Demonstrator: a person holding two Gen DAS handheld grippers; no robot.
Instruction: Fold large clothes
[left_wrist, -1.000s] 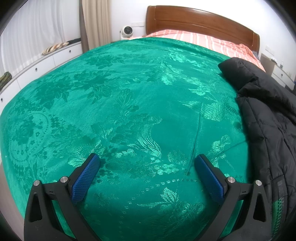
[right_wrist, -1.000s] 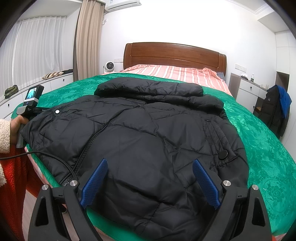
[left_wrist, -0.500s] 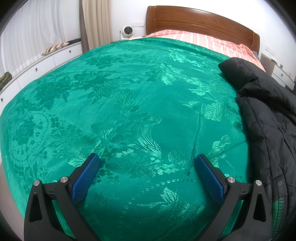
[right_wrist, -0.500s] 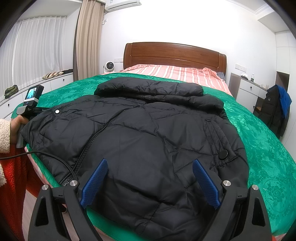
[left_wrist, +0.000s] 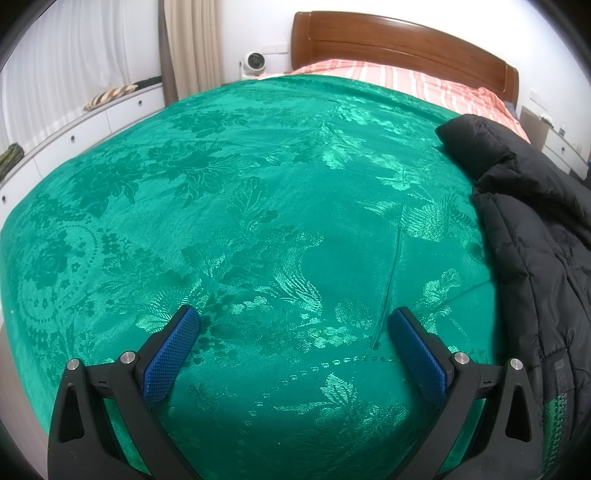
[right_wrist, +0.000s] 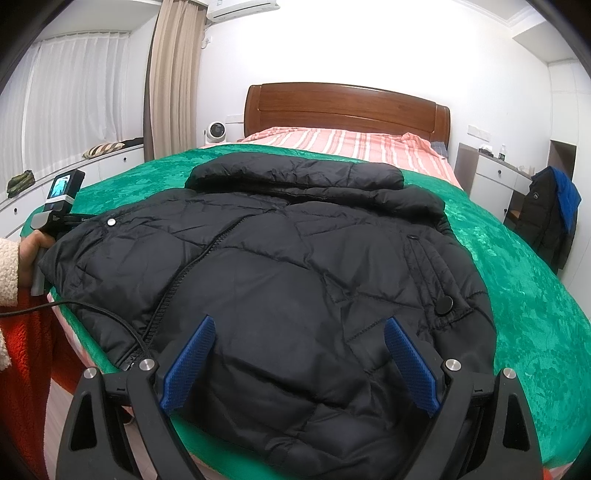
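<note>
A black padded jacket (right_wrist: 295, 258) lies flat and zipped on the green bedspread (right_wrist: 524, 295), collar toward the headboard. My right gripper (right_wrist: 297, 328) hangs open just above its lower hem, with nothing between the blue pads. In the left wrist view only the jacket's edge (left_wrist: 535, 229) shows at the right. My left gripper (left_wrist: 293, 317) is open over bare bedspread (left_wrist: 240, 192), to the left of the jacket. The right wrist view shows the left gripper's handle and camera (right_wrist: 61, 199), held in a hand (right_wrist: 31, 254) at the jacket's left side.
A wooden headboard (right_wrist: 347, 107) and striped pink sheet (right_wrist: 351, 142) lie at the far end. White drawers (left_wrist: 92, 122) run along the left wall under curtains. A nightstand (right_wrist: 495, 177) and a chair with dark clothes (right_wrist: 550, 218) stand on the right. A black cable (right_wrist: 92, 306) crosses the jacket's near-left corner.
</note>
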